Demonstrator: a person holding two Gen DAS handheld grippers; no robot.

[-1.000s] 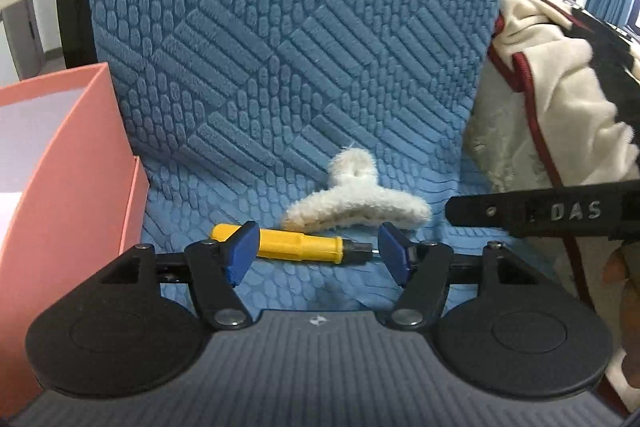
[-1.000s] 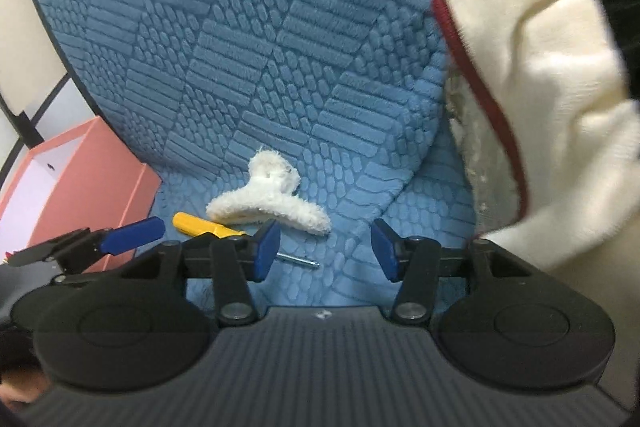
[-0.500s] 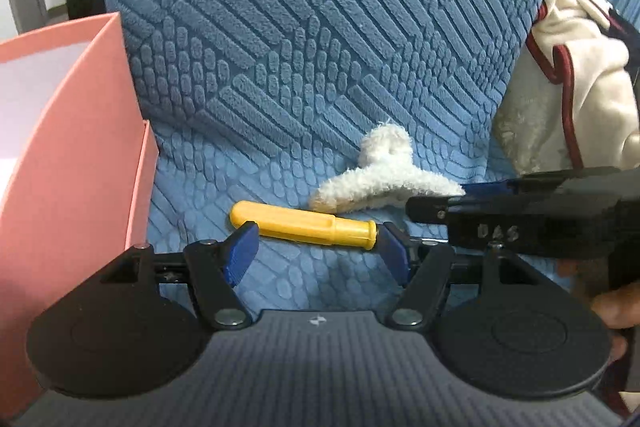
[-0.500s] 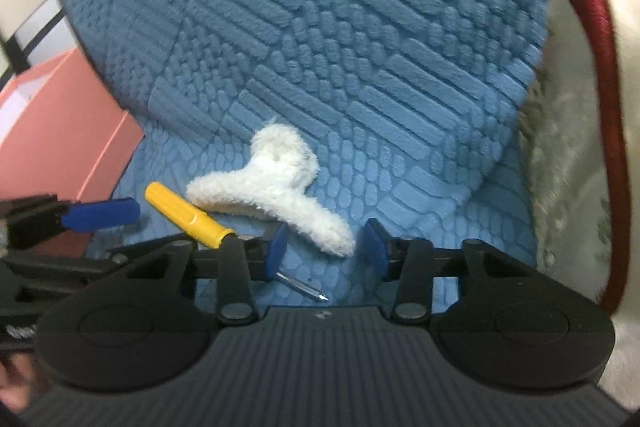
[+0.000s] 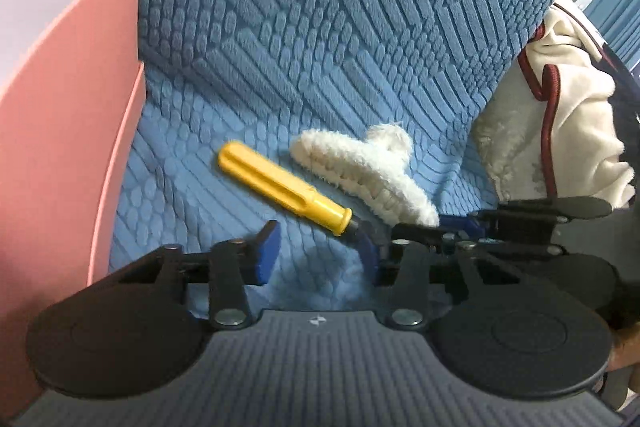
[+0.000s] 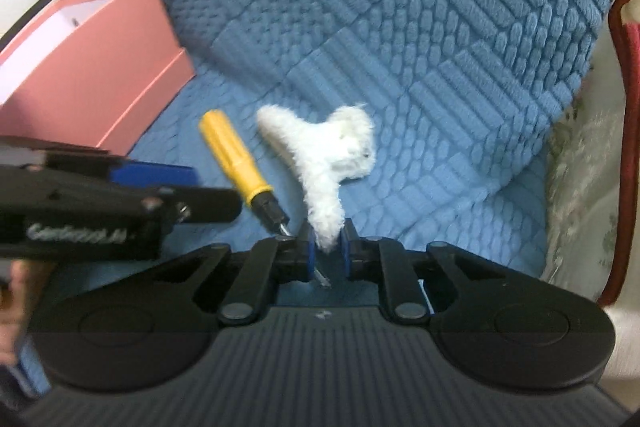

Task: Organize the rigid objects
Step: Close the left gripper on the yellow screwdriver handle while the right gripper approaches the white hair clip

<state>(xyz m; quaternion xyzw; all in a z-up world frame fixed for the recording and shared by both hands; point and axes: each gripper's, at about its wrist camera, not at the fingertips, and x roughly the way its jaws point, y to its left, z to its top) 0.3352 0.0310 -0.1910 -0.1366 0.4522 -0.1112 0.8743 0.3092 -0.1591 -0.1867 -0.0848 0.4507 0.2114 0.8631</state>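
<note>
Both grippers dropped closer to blue cushion (image 5: 360, 27).

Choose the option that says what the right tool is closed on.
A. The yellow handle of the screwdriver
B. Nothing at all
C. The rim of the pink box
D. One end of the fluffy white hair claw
D. In the right wrist view the right tool has its blue pads pressed on the near tip of the fluffy white hair claw; the yellow screwdriver lies just beside it, ungripped.
</note>
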